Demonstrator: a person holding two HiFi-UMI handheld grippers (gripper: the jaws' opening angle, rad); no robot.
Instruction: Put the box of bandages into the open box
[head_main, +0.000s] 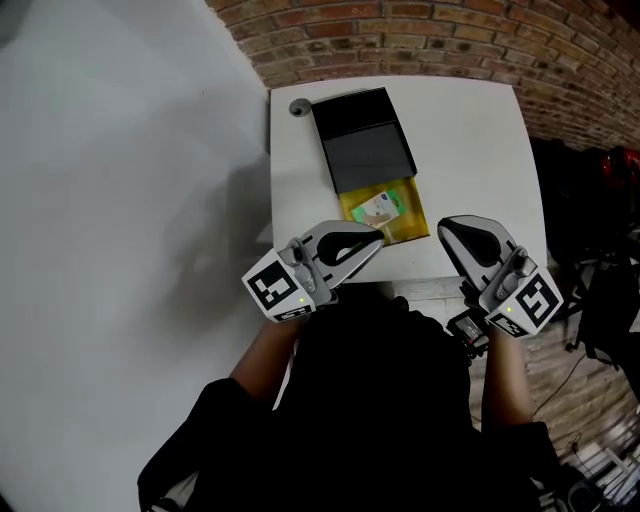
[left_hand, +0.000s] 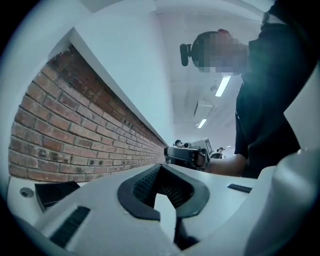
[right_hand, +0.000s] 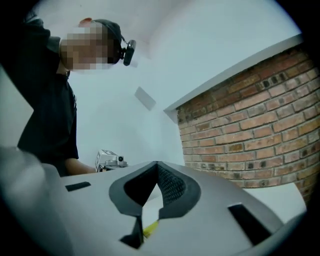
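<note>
Head view: the white table (head_main: 480, 130) had the open black box (head_main: 362, 140) on its far-left part. The box of bandages (head_main: 382, 212), yellow, lay touching the black box's near end; I couldn't tell whether it sat inside or just beside it. A small grey round thing (head_main: 298, 107) sat at the far-left corner, just beside the black box. The left gripper (head_main: 372, 246) and right gripper (head_main: 450, 228) hung over the near edge, well apart, the left tip near the yellow box. The right half of the tabletop was bare. A brick wall (head_main: 450, 30) ran behind the table, with dark clutter and cables (head_main: 600, 290) off its right edge.

Left gripper view: jaws pressed together, nothing between them. Brick wall on the left, the other gripper ahead.

Right gripper view: jaws pressed together, empty. A yellow sliver showed below the pads.
</note>
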